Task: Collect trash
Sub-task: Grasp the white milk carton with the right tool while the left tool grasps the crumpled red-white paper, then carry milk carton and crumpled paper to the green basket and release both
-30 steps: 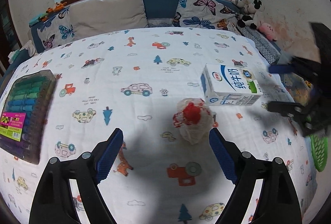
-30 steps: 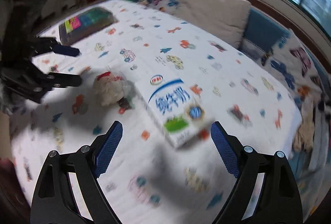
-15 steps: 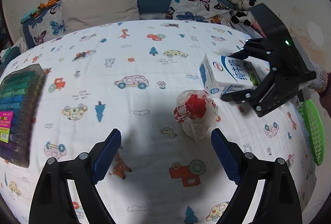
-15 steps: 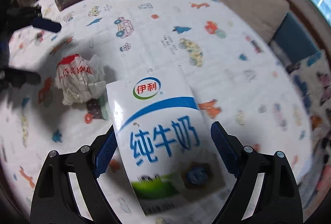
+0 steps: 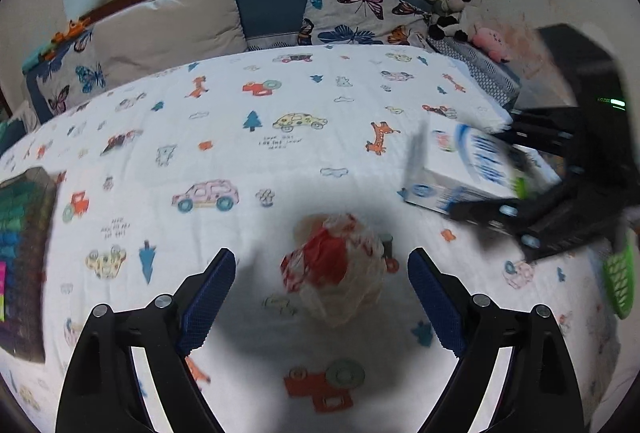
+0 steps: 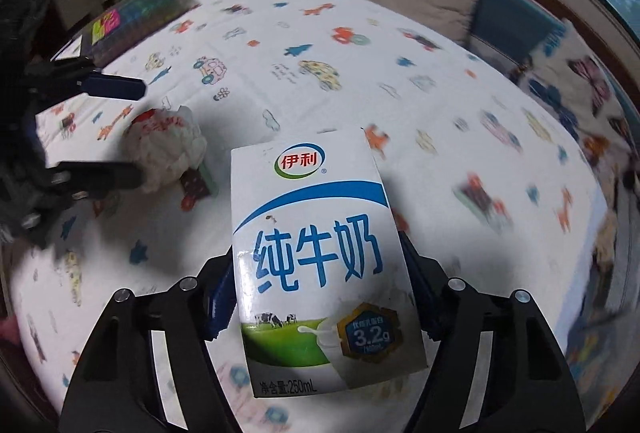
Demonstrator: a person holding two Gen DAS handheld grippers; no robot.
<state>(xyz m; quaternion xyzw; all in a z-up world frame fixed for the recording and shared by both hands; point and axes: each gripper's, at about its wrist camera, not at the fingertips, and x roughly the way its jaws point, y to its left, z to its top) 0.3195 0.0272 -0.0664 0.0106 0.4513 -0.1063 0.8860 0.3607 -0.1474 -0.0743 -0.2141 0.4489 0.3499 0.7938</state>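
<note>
A white and blue milk carton point(image 6: 320, 257) sits between my right gripper's point(image 6: 320, 297) fingers, which are closed against its sides and hold it off the bed. It also shows in the left wrist view point(image 5: 472, 165), blurred, tilted in the right gripper point(image 5: 520, 185). A crumpled white and red plastic bag point(image 5: 336, 273) lies on the printed bedsheet point(image 5: 240, 137) between the open fingers of my left gripper point(image 5: 322, 297), just ahead of the tips. The bag shows in the right wrist view point(image 6: 166, 145) next to the left gripper point(image 6: 120, 129).
A case of coloured markers point(image 5: 20, 245) lies at the left edge of the bed. A green basket point(image 5: 622, 277) hangs off the right edge. Pillows point(image 5: 168, 29) and plush toys point(image 5: 452, 13) line the headboard.
My right gripper has closed on the milk carton and lifted it off the sheet. My left gripper has moved forward, so the bag lies between its fingers.
</note>
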